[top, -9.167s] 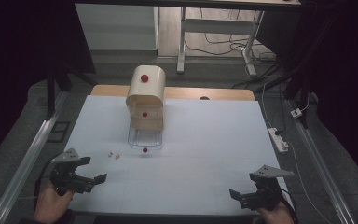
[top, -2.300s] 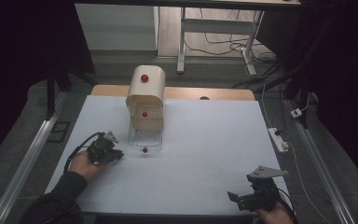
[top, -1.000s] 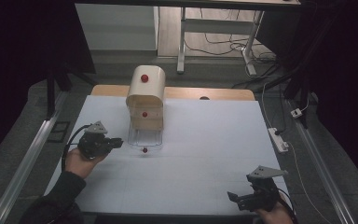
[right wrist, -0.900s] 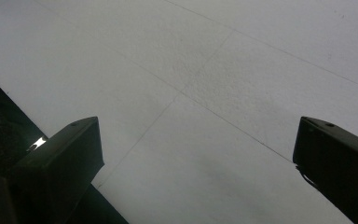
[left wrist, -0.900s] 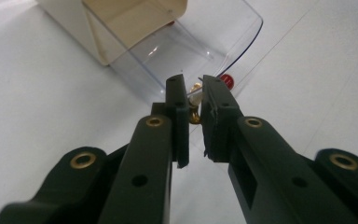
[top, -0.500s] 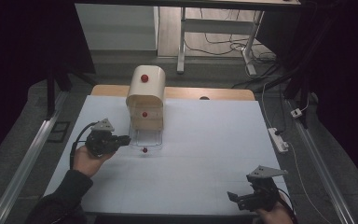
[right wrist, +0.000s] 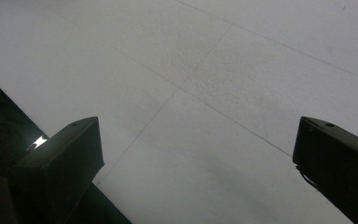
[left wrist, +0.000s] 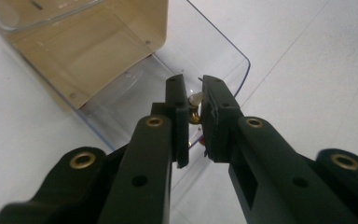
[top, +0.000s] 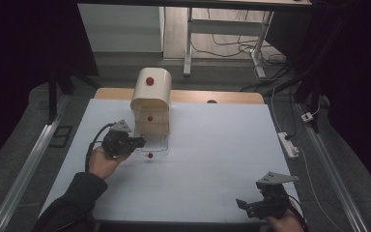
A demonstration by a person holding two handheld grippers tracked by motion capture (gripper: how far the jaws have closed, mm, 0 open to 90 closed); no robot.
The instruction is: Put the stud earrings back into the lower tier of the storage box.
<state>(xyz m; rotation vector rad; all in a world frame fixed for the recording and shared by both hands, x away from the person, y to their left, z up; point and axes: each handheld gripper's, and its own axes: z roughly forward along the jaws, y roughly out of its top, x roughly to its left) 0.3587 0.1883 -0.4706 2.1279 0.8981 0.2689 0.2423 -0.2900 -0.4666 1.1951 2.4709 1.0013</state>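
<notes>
We see our left tongs (left wrist: 195,100) pinched nearly closed on a small brass-coloured screw (left wrist: 194,108), holding it just above the clear plastic drawer (left wrist: 223,60) that stands pulled out from the foot of the small wooden cabinet (top: 150,104) near the far middle of the white surface (top: 222,154). The drawer's red knob (top: 150,155) faces us, just beside the left tongs in the high view. Our right tongs (top: 256,205) rest at the near right edge of the surface, well apart from the cabinet, with their jaws standing wide and nothing between them.
</notes>
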